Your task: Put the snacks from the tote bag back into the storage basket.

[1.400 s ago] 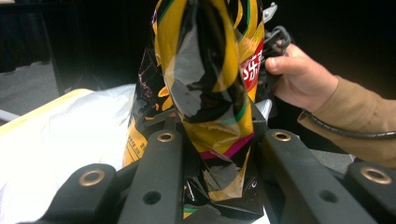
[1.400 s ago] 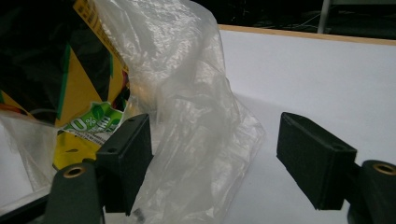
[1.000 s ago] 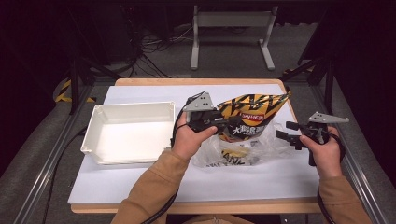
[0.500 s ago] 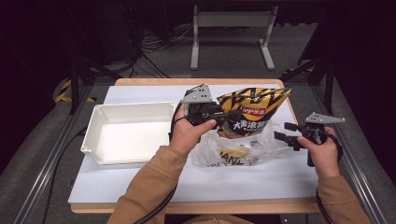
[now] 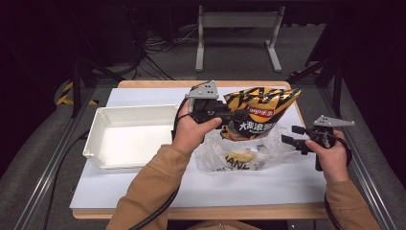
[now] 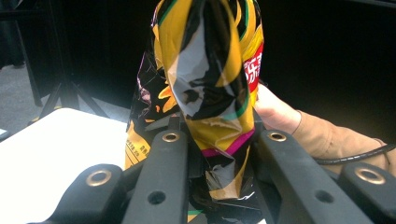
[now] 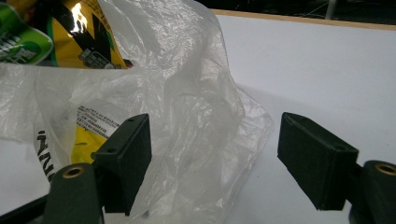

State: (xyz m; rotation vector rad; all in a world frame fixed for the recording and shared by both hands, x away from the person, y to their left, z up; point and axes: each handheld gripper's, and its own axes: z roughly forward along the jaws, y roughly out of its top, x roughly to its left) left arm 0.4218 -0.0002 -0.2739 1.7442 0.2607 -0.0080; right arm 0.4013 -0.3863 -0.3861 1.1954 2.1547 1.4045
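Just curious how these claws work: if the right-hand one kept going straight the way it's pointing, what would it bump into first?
Most likely the clear plastic bag: the right gripper stands open with the bag's crumpled edge right ahead of it, though depth is hard to judge.

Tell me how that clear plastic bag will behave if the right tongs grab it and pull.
The clear plastic bag looks thin and crumpled, so it will probably fold and stretch rather than hold shape. It seems very light, so it may slide across the white table cover instead of opening. A yellow packet still inside may weigh one end down. The right tongs stand open beside it.
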